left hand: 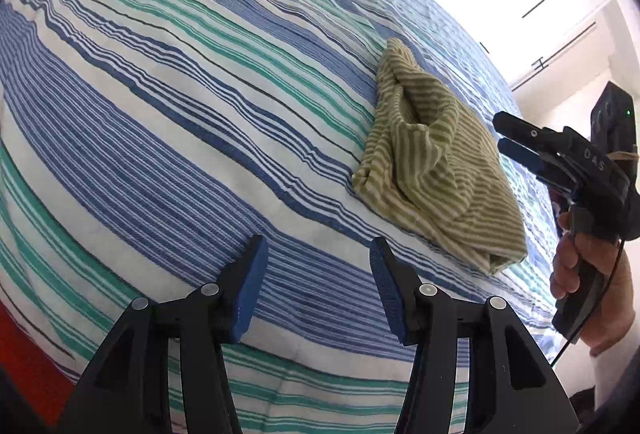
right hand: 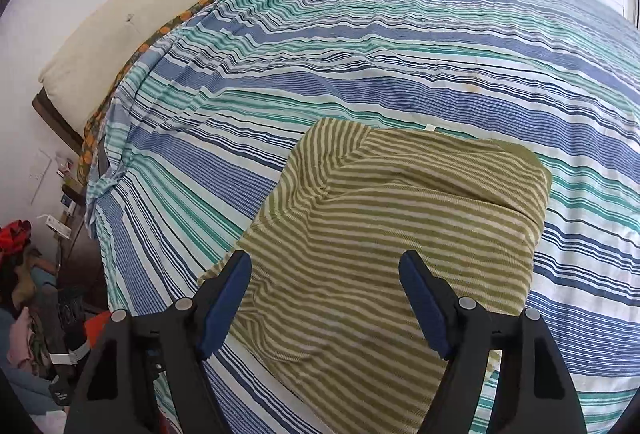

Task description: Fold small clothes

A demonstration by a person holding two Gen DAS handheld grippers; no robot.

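Two black plastic fingers of the left gripper (left hand: 318,254), faced with ribbed blue pads (left hand: 252,286), stand spread apart and empty above the bedsheet (left hand: 160,114), a woven cotton cover in blue, teal and white stripes, lightly rippled. Green-and-cream striped garment (left hand: 436,166), a soft ribbed knit, lies folded into a rough rectangle on the sheet, far and right of the left gripper, with a curved hem opening on its upper face and a thick doubled edge at its near right corner. Right gripper (left hand: 500,132), same black body with blue pads, appears at the right edge of the left view, held in a bare hand (left hand: 580,266); its fingers there look close together, yet its own view shows the right gripper (right hand: 325,262) parted wide, holding nothing, directly over the garment (right hand: 400,218). Cream padded headboard (right hand: 140,18) lies far left.
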